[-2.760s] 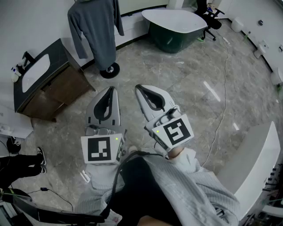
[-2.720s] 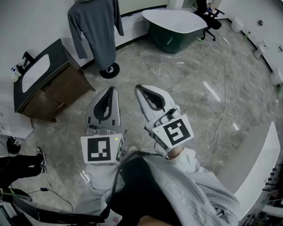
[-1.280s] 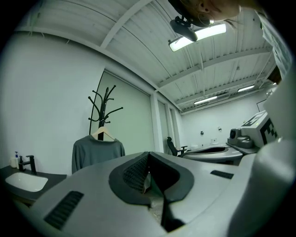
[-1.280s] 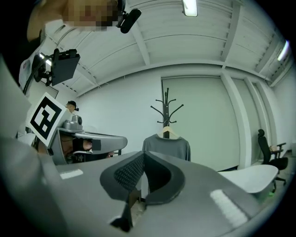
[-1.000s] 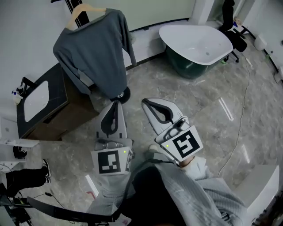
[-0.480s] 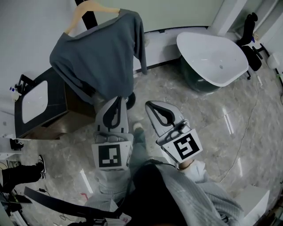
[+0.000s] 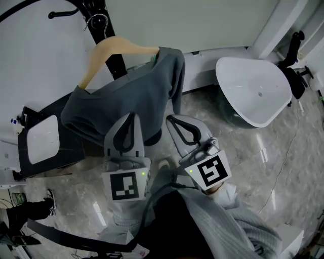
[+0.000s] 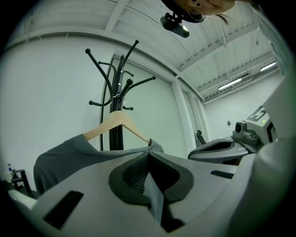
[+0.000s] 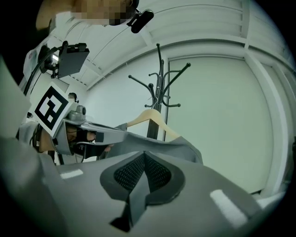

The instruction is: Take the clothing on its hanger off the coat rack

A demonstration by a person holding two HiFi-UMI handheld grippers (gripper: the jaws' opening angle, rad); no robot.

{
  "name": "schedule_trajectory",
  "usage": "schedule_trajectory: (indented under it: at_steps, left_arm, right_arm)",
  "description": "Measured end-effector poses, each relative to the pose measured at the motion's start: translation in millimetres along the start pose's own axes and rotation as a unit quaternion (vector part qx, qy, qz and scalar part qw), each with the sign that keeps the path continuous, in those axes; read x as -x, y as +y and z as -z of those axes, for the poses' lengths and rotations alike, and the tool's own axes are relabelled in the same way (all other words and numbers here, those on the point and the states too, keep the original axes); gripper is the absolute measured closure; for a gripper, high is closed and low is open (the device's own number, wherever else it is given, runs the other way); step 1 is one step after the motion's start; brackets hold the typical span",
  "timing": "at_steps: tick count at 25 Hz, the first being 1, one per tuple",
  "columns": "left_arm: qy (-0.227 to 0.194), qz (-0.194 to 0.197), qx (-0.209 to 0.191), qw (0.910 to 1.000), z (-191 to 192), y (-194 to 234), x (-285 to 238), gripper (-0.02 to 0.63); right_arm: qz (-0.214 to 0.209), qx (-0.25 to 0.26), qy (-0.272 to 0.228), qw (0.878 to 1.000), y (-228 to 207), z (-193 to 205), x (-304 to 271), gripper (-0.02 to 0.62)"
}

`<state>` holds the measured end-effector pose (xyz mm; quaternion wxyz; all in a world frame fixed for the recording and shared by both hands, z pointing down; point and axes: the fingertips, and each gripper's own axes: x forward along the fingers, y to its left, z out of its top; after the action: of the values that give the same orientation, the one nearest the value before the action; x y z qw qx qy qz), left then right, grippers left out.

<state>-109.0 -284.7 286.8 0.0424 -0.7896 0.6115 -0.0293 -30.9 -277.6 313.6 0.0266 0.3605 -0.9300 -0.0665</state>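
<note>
A grey sweater (image 7: 121, 103) hangs on a wooden hanger (image 7: 109, 49), hooked on the black coat rack (image 7: 96, 10). The hanger (image 8: 118, 121) and rack (image 8: 118, 83) also show in the left gripper view, and the hanger (image 9: 150, 116) and rack (image 9: 159, 92) in the right gripper view. My left gripper (image 7: 129, 117) is shut and empty, its tip just short of the sweater's lower part. Beside it to the right, my right gripper (image 7: 173, 120) is shut and empty too, its tip near the sweater's hanging sleeve (image 7: 178, 83). Both point level at the garment.
A dark cabinet with a white basin (image 7: 38, 144) stands left of the rack. A white and dark green bathtub (image 7: 253, 91) sits to the right. A black office chair (image 7: 296, 48) is at the far right. Marble floor (image 7: 263, 162) spreads around.
Both grippers, still shut, have travelled forward toward the coat rack. The sweater and hanger now fill far more of the head view, and the gripper tips are close to the garment.
</note>
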Motion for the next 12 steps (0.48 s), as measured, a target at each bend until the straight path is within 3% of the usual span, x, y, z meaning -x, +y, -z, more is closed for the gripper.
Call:
schedule_trajectory:
  at_steps: [5, 12]
  left_arm:
    - [0.034, -0.045, 0.005, 0.9984, 13.1, 48.7, -16.1, 0.601]
    - [0.037, -0.142, -0.015, 0.9890, -1.8, 93.0, -15.3, 0.601]
  right_arm:
    - [-0.023, 0.003, 0.016, 1.000, -21.1, 0.2, -56.7, 0.592]
    - [-0.045, 0.045, -0.032, 0.997, -52.2, -25.8, -99.0, 0.592]
